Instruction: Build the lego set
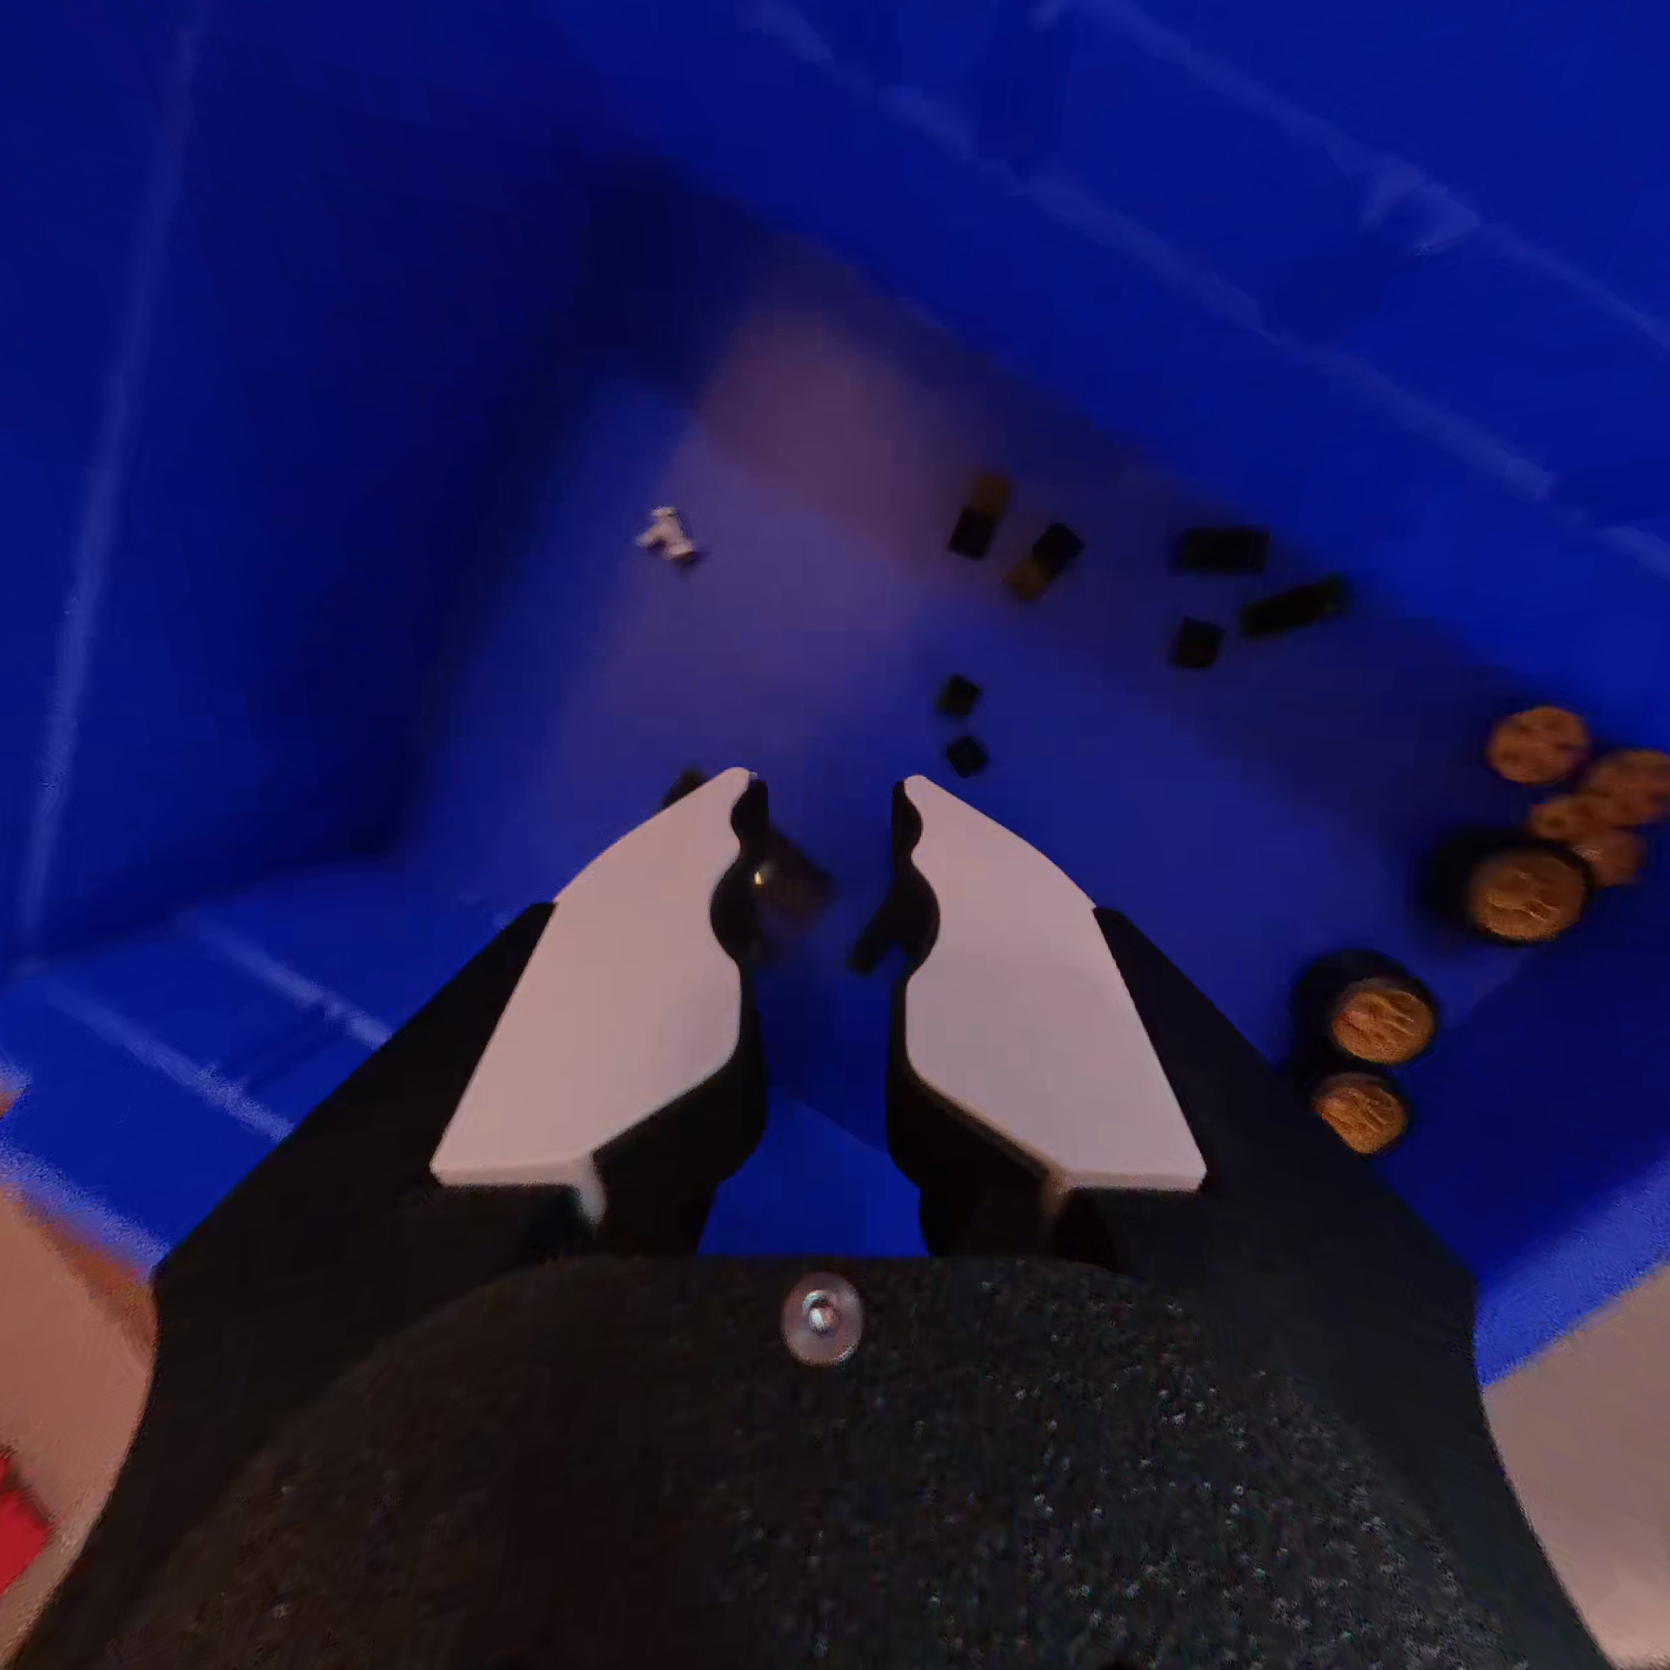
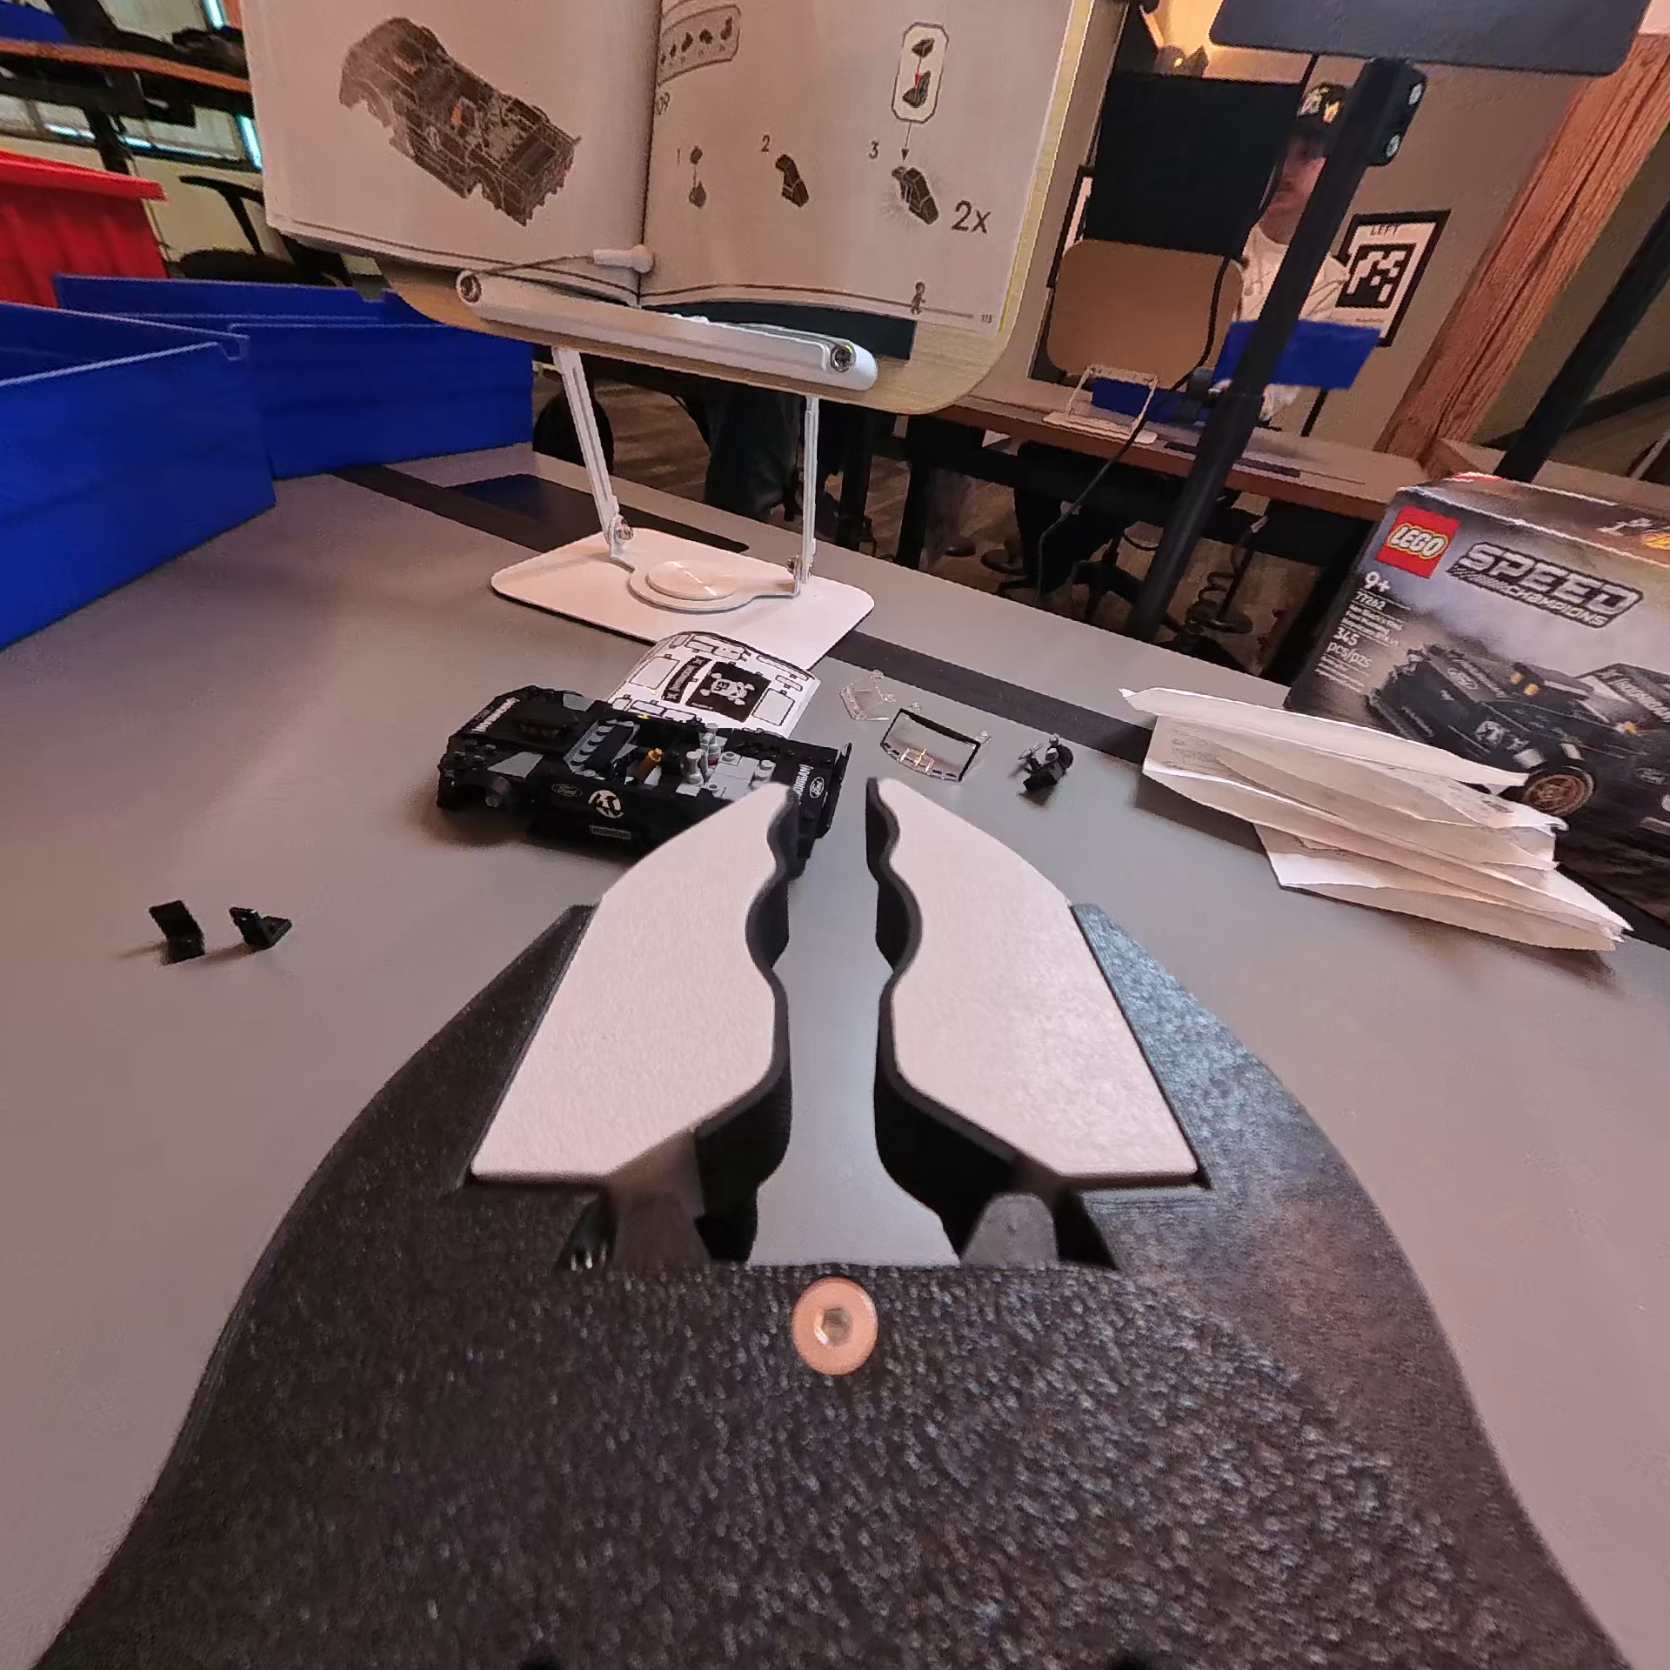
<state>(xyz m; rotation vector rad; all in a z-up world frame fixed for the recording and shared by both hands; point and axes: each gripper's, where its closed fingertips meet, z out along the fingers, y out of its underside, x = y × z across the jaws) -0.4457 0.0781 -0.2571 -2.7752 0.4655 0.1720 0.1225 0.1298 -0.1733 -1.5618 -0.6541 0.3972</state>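
My left gripper (image 1: pixel 830 786) is open and reaches down into a blue bin (image 1: pixel 361 452). Several small black pieces (image 1: pixel 1220 549) lie on the bin floor, with a small dark piece (image 1: pixel 791 881) just beside the left finger. Gold wheel hubs and tyres (image 1: pixel 1527 890) lie at the right, and a small white piece (image 1: pixel 669 535) at the back. My right gripper (image 2: pixel 831 795) is open and empty above the grey table (image 2: pixel 271 768). Just beyond it stands the half-built black car (image 2: pixel 623 768). Two small black pieces (image 2: pixel 217 926) lie at the left.
An instruction booklet (image 2: pixel 633 145) sits open on a white stand (image 2: pixel 687 587). A sticker sheet (image 2: pixel 714 687), clear windscreen pieces (image 2: pixel 931 736) and a small dark part (image 2: pixel 1044 764) lie behind the car. Paper bags (image 2: pixel 1355 813) and the set's box (image 2: pixel 1518 651) are right; blue bins (image 2: pixel 136 434) are left. Spacing between my two grippers at the tips: around 60 centimetres. The small dark piece (image 1: pixel 791 881) sits 5 centimetres or so from the ends of my left fingers.
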